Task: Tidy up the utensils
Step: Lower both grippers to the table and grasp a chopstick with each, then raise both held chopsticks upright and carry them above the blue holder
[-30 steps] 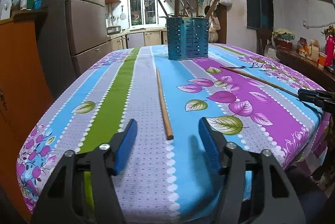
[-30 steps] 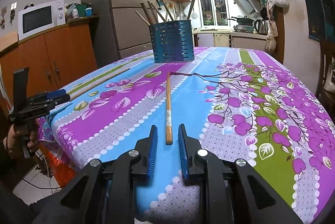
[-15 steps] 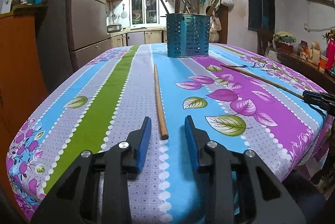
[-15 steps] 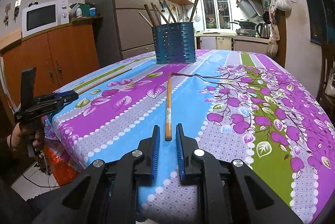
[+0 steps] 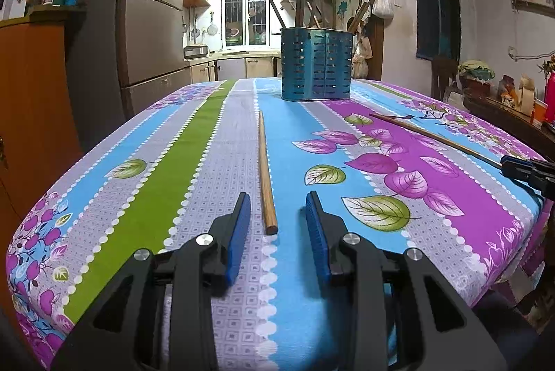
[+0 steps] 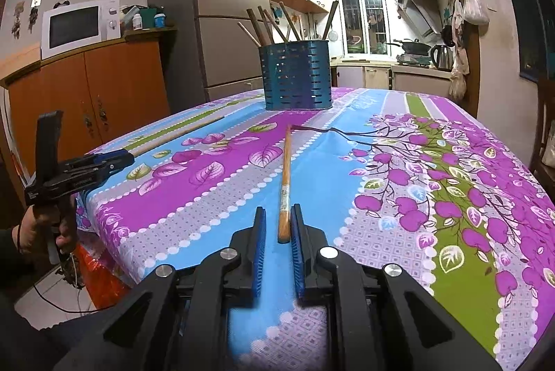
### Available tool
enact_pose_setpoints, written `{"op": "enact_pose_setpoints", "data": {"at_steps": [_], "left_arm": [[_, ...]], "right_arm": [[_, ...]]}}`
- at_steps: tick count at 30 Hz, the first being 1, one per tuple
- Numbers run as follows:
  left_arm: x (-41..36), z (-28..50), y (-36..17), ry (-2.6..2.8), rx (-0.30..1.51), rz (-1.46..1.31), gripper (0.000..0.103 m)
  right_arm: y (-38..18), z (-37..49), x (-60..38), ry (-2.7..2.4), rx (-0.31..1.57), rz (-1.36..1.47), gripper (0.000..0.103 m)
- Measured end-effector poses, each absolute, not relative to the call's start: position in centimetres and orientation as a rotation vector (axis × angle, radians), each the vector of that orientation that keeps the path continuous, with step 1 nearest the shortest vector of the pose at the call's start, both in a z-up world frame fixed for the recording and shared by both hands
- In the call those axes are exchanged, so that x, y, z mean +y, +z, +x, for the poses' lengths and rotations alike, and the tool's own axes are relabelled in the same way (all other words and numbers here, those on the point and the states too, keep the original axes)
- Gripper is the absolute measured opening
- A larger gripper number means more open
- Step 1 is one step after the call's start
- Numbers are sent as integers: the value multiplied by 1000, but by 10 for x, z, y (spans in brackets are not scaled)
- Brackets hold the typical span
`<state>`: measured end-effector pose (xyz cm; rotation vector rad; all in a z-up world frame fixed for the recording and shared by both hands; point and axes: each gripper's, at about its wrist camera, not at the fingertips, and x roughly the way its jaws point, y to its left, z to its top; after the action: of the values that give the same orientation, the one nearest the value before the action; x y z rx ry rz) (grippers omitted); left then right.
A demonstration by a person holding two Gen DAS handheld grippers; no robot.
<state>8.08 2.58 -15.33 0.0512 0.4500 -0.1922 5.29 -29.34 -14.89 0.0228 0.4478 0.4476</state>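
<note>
Two round, tapered wooden chopsticks lie on the floral-cloth worktop (image 5: pixel 194 162). Left hand-held gripper (image 5: pixel 277 221) partly open, pads clear of chopstick (image 5: pixel 265 173) between them. Right hand-held gripper (image 6: pixel 278 239) closing — chopstick (image 6: pixel 285 183) end between pads, right pad touching. Slotted blue holder (image 6: pixel 296 76) at the far end holds more sticks.

Floral tablecloth (image 5: pixel 194 142) covers table. White microwave (image 6: pixel 81 25) on orange cabinet (image 6: pixel 86 93); grey fridge (image 6: pixel 225 24) beside it; kettle (image 6: pixel 441 56) on far counter.
</note>
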Motion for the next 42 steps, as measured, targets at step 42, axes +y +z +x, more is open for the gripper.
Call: {"op": "enact_pose_setpoints", "data": {"at_steps": [42], "left_arm": [[3,112,25,-314,222,97,5]], "right_arm": [[38,98,-272,464,229,-55,8]]}}
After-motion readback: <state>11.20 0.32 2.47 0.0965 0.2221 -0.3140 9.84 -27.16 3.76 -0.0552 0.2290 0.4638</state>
